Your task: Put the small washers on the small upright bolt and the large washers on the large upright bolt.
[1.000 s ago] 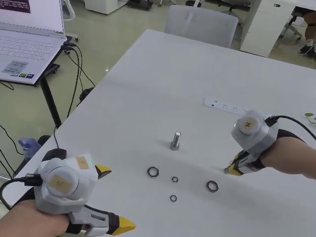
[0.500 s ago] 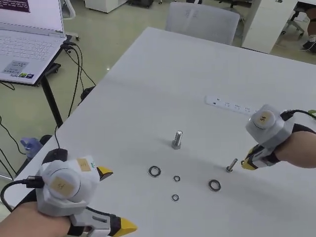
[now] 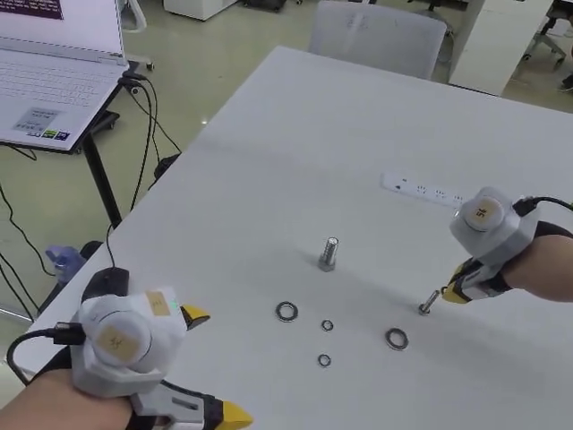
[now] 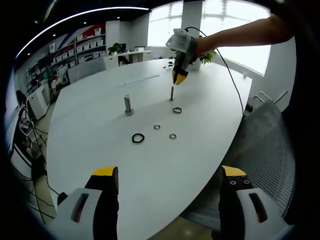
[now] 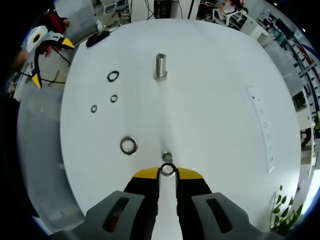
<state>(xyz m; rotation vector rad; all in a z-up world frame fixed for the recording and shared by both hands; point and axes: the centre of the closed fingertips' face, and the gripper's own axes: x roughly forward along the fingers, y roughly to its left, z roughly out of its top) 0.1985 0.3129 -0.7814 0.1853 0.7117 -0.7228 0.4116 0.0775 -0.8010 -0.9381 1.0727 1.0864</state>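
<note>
The large bolt (image 3: 329,254) stands upright mid-table, and the small bolt (image 3: 428,303) stands upright to its right. Two large washers (image 3: 286,311) (image 3: 397,339) and two small washers (image 3: 328,325) (image 3: 324,360) lie flat in front of the bolts. My right gripper (image 3: 445,296) hovers just right of the small bolt's top. In the right gripper view its jaws (image 5: 168,172) are pinched on a small ring, seemingly a small washer (image 5: 168,169), with the small bolt (image 5: 167,156) right beyond it. My left gripper (image 3: 215,365) is open at the near left and holds nothing.
A white power strip (image 3: 421,191) lies behind the right gripper. A black mouse (image 3: 106,282) sits at the table's left edge. A laptop (image 3: 54,81) stands on a side stand to the left. A grey chair (image 3: 376,36) is at the far end.
The right gripper's tip was at the small bolt a second ago and has drawn back slightly to the right. The camera has shifted. The left gripper has hardly moved.
</note>
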